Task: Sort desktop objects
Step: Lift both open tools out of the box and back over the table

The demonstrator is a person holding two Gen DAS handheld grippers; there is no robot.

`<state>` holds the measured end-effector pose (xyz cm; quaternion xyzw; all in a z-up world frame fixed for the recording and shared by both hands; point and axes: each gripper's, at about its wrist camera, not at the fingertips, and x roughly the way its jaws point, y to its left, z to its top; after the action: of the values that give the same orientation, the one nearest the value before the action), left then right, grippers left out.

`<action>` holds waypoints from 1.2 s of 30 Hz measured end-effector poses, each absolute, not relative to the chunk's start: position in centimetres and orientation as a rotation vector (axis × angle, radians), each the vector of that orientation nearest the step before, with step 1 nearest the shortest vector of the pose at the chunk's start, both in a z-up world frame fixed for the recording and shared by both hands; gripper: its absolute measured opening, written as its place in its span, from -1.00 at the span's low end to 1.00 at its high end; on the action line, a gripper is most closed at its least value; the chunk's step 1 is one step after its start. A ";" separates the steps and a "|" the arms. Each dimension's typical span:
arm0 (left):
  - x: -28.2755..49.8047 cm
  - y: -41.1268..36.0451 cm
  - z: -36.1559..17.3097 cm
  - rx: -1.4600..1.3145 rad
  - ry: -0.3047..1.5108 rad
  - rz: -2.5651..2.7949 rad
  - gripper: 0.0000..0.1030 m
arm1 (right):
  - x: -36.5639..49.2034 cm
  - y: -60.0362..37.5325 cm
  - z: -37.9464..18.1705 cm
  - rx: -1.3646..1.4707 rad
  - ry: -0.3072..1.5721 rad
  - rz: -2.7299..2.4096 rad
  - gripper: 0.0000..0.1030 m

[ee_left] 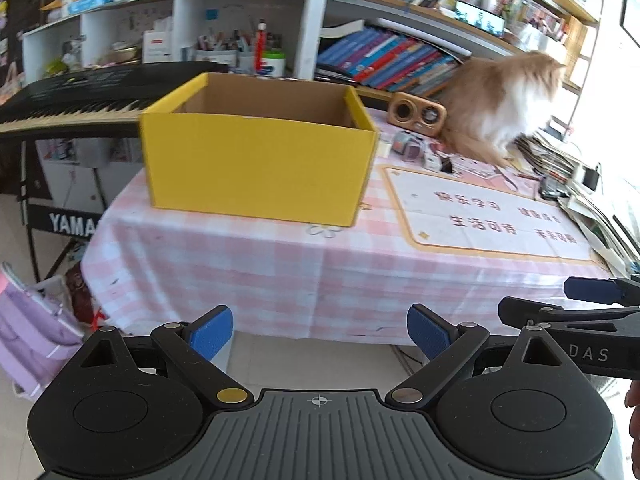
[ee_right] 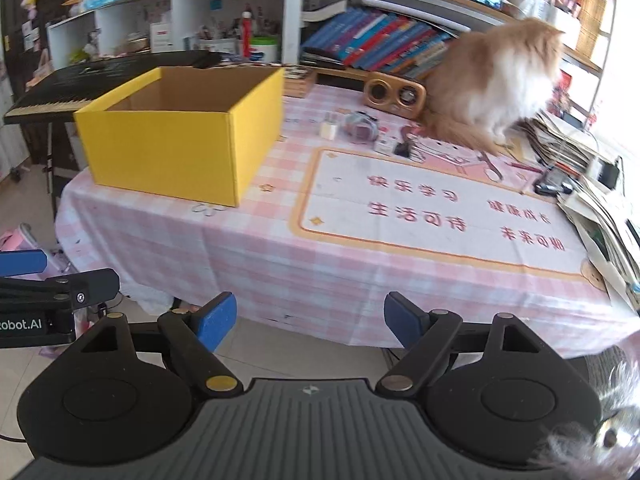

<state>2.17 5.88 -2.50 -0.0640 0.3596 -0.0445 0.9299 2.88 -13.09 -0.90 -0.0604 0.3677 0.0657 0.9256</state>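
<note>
Both hand-held grippers, left gripper (ee_left: pixel 320 332) and right gripper (ee_right: pixel 310 320), hover off the near table edge, blue pads spread wide, gripping nothing. The open yellow cardboard box (ee_right: pixel 180 140) sits at the pink checked tablecloth's (ee_right: pixel 280 256) left; small clutter (ee_right: pixel 362 128) lies behind the white mat (ee_right: pixel 420 208), beside a fluffy orange-and-white cat (ee_right: pixel 496 80).

We see bare checked tablecloth (ee_right: pixel 320 264) along the near edge, open printed mat (ee_right: pixel 432 208) mid-table, our way blocked left by the yellow box (ee_right: pixel 168 152), far right by a cat (ee_right: pixel 488 80), paper stacks (ee_right: pixel 600 216) crowding the right edge, small clutter (ee_right: pixel 364 128) between box and cat
</note>
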 end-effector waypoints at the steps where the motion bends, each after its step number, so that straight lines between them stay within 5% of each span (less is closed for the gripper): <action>1: 2.3 5.5 -2.5 -0.125 0.736 -0.101 0.87 | 3.0 -13.4 -0.9 -0.119 0.756 0.126 0.56; 36: 17.7 -11.2 -1.4 -0.097 0.694 -0.033 0.87 | 20.0 -32.1 -1.8 0.018 0.744 0.152 0.40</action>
<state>17.67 -11.22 -1.36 -0.0477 0.3399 -0.0163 0.9391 20.03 -32.07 -1.76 0.0089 0.3629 0.0744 0.9288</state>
